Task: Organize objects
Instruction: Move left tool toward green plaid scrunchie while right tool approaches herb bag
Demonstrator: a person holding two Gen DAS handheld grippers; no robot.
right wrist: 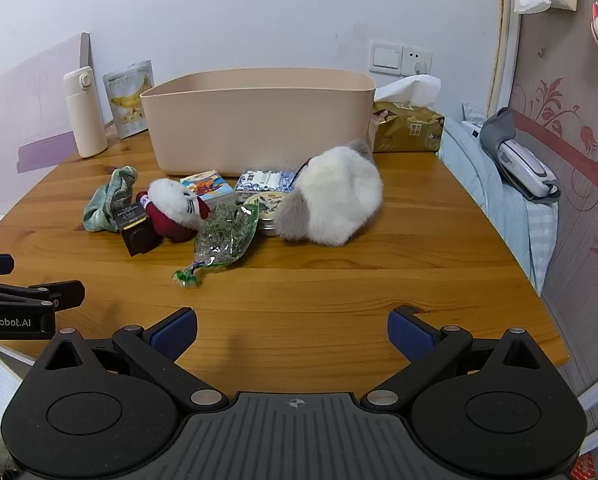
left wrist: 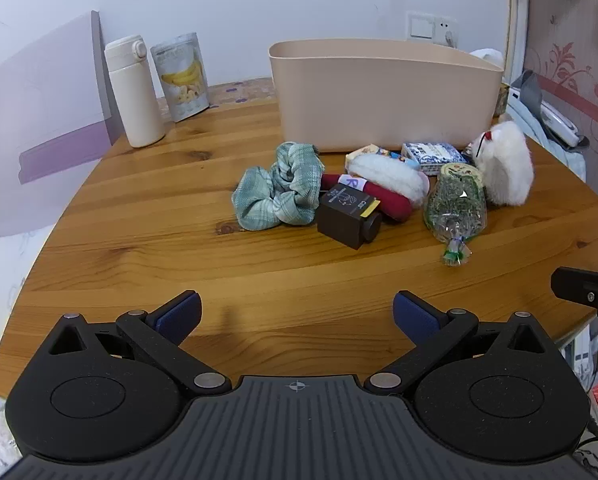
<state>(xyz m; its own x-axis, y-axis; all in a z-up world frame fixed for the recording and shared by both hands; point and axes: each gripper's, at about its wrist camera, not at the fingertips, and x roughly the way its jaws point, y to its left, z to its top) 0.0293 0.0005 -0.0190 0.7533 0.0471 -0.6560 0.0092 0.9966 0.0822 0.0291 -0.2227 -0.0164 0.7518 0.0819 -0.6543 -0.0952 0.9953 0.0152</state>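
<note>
The clutter, from the green scrunchie to the white plush toy, is heaped just before the pink bin, handy for loading. Both the left gripper and the right gripper are held wide open, empty, short of the pile.

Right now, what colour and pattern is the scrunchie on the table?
Pale green and white checks; the scrunchie shows best in the left wrist view.
</note>
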